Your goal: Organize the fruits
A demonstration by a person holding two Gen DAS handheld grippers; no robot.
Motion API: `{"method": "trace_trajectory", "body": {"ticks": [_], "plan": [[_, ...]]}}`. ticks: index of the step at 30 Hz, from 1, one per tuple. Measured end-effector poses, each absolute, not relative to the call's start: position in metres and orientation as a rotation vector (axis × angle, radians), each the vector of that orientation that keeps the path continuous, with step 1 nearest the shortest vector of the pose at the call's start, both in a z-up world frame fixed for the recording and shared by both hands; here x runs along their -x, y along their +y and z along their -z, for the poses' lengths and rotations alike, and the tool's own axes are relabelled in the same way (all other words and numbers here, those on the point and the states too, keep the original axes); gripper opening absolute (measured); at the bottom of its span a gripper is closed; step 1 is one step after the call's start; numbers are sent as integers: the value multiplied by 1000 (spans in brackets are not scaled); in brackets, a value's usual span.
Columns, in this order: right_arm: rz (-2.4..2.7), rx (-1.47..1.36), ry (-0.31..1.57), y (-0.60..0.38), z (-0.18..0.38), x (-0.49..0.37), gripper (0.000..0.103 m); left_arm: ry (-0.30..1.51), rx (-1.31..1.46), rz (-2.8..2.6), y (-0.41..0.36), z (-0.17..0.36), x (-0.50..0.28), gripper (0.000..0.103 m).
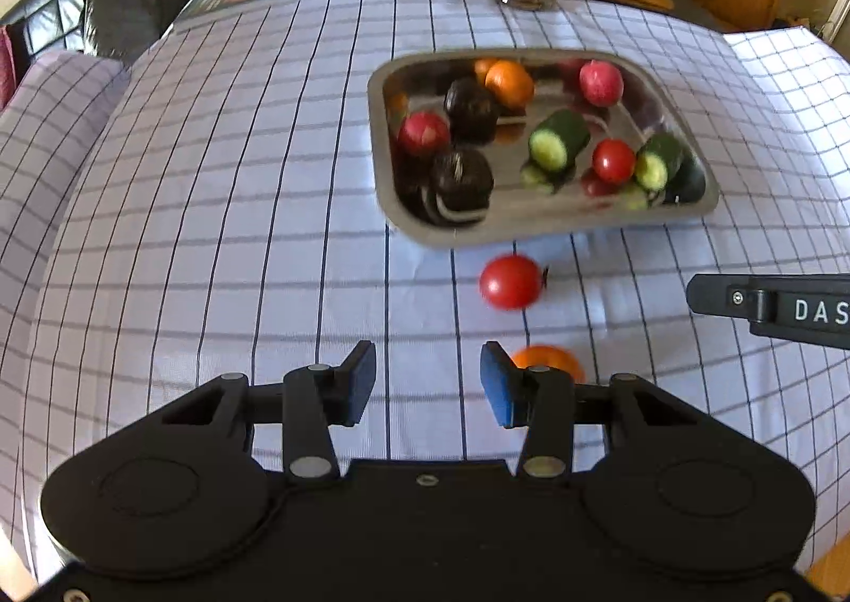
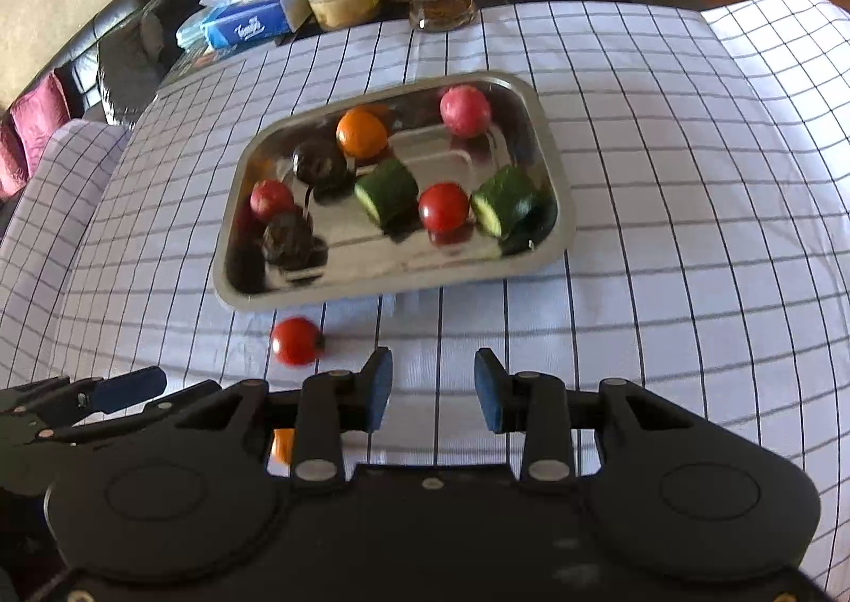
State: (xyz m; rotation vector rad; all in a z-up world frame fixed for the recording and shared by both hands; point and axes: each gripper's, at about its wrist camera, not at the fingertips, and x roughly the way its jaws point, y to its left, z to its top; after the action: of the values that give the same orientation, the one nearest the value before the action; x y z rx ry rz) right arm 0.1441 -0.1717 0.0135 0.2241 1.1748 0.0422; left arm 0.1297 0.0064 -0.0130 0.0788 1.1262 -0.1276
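Both hand-held grippers, left [image 1: 427,381] and right [image 2: 433,389], are held wide and empty. The loose tomato [image 1: 510,281] may be knocked rolling off the worktop [image 1: 212,230] by a misjudged grasp.

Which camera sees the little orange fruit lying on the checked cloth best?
The left wrist view. There the small round orange fruit peeks out behind the open left gripper, its top half plain. In the right wrist view only a sliver shows through the open right gripper.

Loose tomato [image 1: 510,281] lies on cloth [image 1: 212,230] before tray [image 1: 531,225]
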Motion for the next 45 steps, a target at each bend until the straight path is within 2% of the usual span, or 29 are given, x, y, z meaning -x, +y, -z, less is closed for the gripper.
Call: {"method": "trace_trajectory", "body": {"ticks": [16, 45], "plan": [[-68, -185, 1209, -160, -13, -115, 37, 1211, -78, 79, 14, 26, -111, 53], [-159, -137, 1249, -121, -2, -127, 40, 1287, -41, 23, 46, 46, -113, 53]]}}
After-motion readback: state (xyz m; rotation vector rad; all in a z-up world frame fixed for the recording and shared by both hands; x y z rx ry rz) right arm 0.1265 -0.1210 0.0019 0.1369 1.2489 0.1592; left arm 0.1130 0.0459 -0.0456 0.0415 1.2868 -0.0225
